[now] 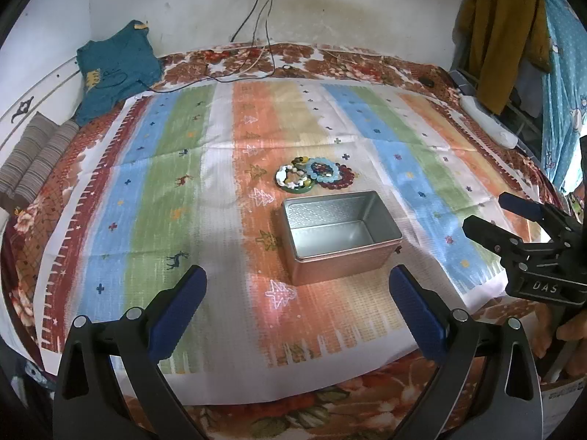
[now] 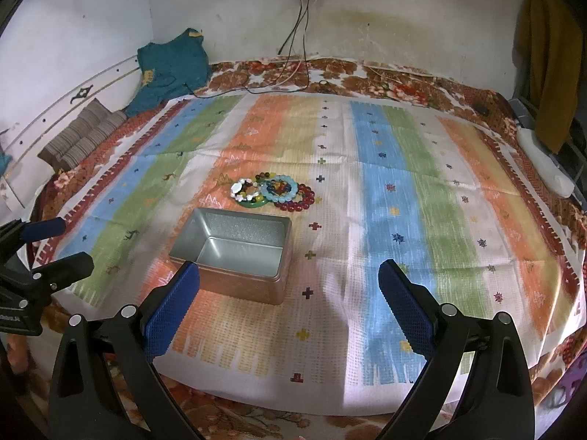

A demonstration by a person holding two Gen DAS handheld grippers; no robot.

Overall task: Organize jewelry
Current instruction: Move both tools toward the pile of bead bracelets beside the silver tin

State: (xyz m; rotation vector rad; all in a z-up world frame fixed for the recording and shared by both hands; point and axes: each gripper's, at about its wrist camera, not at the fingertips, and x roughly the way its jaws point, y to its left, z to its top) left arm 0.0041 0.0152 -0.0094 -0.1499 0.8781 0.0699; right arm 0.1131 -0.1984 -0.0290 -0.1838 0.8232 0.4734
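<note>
A pile of bead bracelets (image 1: 315, 176) lies on the striped cloth: white, light blue, dark red and a green bangle. It also shows in the right wrist view (image 2: 273, 191). An open, empty silver tin box (image 1: 339, 236) stands just in front of the pile, also seen in the right wrist view (image 2: 238, 253). My left gripper (image 1: 297, 297) is open and empty, near the box's front-left side. My right gripper (image 2: 290, 293) is open and empty, hovering in front of the box; it also appears at the right edge of the left wrist view (image 1: 491, 216).
A striped cloth (image 1: 183, 183) covers a floral bedsheet. A teal garment (image 1: 113, 69) and striped folded fabric (image 1: 36, 157) lie far left. Cables (image 1: 256, 36) hang from a wall socket. A white power strip (image 1: 488, 121) lies far right beside hanging clothes (image 1: 502, 29).
</note>
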